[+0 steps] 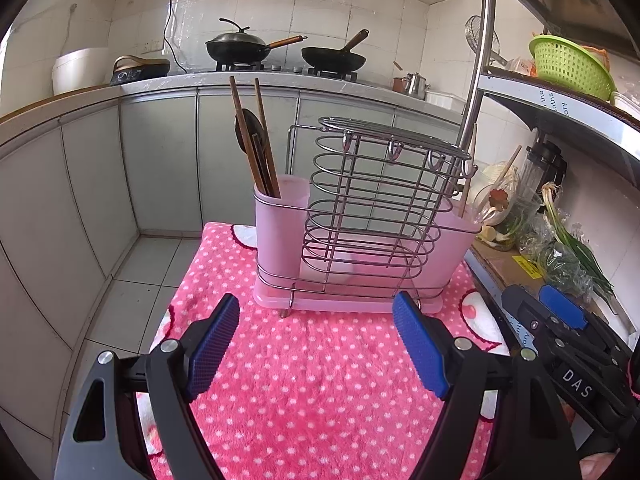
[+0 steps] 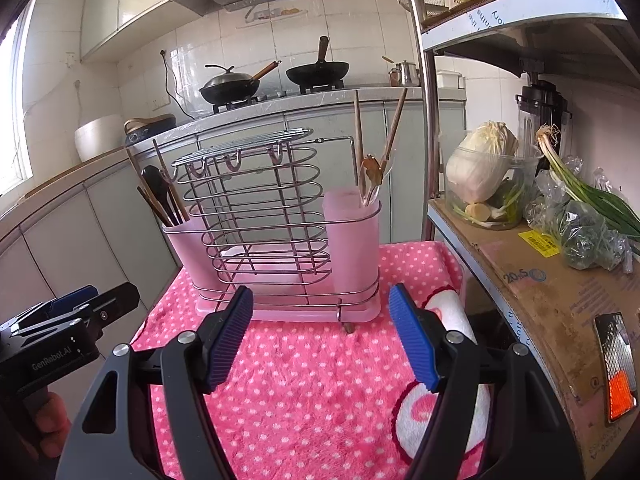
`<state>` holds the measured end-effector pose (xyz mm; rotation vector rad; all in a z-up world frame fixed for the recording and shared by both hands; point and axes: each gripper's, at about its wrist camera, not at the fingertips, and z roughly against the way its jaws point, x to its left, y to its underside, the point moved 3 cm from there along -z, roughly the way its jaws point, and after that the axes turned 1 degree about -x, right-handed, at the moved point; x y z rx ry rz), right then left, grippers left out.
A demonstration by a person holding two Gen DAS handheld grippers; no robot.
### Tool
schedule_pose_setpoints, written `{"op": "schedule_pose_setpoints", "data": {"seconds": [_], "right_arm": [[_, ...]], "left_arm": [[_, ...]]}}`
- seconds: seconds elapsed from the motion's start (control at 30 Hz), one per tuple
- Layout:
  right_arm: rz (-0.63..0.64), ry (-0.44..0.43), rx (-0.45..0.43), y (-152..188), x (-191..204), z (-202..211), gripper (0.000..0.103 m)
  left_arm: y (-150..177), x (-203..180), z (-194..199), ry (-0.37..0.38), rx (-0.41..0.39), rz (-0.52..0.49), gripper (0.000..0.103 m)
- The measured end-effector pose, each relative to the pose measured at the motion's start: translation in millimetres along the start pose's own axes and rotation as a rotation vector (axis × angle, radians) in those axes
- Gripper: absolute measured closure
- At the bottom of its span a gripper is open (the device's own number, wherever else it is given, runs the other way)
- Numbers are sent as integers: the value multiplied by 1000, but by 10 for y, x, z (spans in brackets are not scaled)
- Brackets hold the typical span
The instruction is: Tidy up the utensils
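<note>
Both hands level with the stand here, nothing gripped. The left black gripper with blue ribbed pads (image 1: 316,344) hangs over the pink cloth with white polka dots (image 1: 304,392), jaws spread wide and empty between them. Same for the right black gripper with blue ribbed pads (image 2: 320,336): jaws apart, only cloth between the pads.

Dead ahead at twelve o'clock from each gripper stands the chrome wire utensil rack on a pink plastic tray (image 1: 360,216), upright on the cloth, near the fingertips but clear of them. From the left wrist, the frosted pink plastic cup at the rack's left end (image 1: 280,224) sits at eleven o'clock, and brown wooden chopsticks (image 1: 244,136) stand in it, leaning left, with a dark round-bowled spoon (image 1: 250,128) among them. At one o'clock, the rack's other end carries light wooden-handled utensils (image 1: 468,184).

From the right wrist, the second frosted pink cup (image 2: 352,236) stands at twelve to one o'clock and holds those wooden-handled pieces (image 2: 394,128) alongside clear plastic spoons (image 2: 370,184); the chopsticks cup sits at ten o'clock.

At three o'clock, a metal shelf lined with brown cardboard (image 2: 532,280) carries a pale cabbage in a clear tub (image 2: 480,168) and green onions (image 2: 588,192). Far back, two black woks (image 1: 240,46) rest on the stove
</note>
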<state>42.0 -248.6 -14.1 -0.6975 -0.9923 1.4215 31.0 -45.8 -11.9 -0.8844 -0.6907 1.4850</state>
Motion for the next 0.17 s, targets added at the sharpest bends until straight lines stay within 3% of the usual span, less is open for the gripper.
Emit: {"op": "schedule_pose_setpoints", "data": {"seconds": [0.17], "right_arm": [[0,4,14,10,-14,-66,32]], "left_arm": [[20,25,-75,-4,17,4,26]]}}
